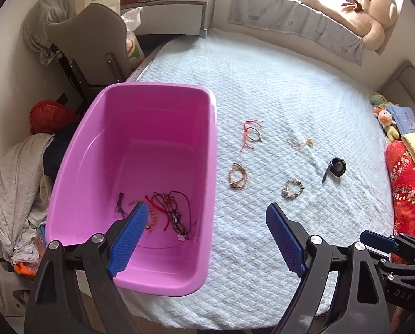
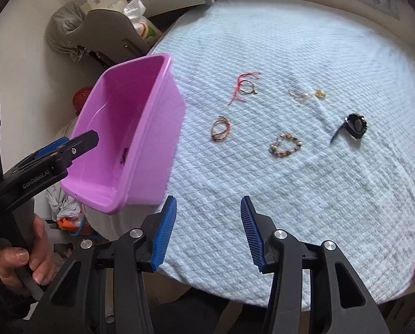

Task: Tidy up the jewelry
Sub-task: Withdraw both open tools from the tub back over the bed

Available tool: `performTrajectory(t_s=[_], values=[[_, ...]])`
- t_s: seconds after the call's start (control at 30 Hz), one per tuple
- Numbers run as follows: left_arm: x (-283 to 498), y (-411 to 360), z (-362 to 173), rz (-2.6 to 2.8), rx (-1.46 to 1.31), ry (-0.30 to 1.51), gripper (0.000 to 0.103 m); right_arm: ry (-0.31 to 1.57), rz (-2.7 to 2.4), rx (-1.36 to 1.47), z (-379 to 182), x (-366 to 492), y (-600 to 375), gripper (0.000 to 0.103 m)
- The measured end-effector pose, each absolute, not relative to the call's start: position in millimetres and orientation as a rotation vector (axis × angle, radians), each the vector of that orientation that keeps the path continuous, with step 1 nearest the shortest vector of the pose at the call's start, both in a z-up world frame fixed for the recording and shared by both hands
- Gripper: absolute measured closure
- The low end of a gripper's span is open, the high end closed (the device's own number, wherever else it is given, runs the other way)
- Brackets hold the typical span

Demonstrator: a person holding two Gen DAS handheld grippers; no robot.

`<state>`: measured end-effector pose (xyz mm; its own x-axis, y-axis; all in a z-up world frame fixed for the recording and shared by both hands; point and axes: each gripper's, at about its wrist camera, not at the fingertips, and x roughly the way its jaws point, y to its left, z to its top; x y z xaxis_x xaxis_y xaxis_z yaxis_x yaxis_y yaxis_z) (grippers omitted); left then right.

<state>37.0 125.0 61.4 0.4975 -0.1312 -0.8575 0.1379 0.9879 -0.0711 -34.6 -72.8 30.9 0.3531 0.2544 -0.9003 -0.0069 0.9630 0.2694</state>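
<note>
**Mia:** Down at the bottom of the left wrist view, the left gripper (image 1: 207,217) has its blue pads wide apart and holds nothing. One pad hangs over the pink tub (image 1: 140,275), where a tangle of cords (image 1: 168,214) lies low in the tub. To the right, on the blue bedspread (image 1: 263,83), sit a brown bangle (image 1: 238,176) and a bead bracelet (image 1: 292,188).

**Ben:** Are they hard to pick up?

**Mia:** I think they are light and floppy. The beads may roll, so pinch across one side of the ring.

**Ben:** And the right wrist view?

**Mia:** At the bottom, the right gripper (image 2: 208,208) is open too, and empty. The bead bracelet (image 2: 285,144) lies flat in the middle, a bit longer left to right. The black watch (image 2: 355,125) is at mid right, its strap pointing down-left. The red string bracelet (image 2: 243,87) is higher up, and a thin gold chain (image 2: 306,95) is beside it.
</note>
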Motion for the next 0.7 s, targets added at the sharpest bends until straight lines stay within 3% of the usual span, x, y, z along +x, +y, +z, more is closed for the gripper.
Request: performTrajectory(t_s=[0.33,0.7], values=[[29.1,41.2,52.2,-0.156,0.022,1.033,0.018,1.164,0.060,0.284,15.5,-56.8,-193.0,0.055],[18.0,2.1,13.1,0.114,-0.076,1.060,0.015,1.199,0.246,0.198,-38.3,-16.9,-261.5,0.054]])
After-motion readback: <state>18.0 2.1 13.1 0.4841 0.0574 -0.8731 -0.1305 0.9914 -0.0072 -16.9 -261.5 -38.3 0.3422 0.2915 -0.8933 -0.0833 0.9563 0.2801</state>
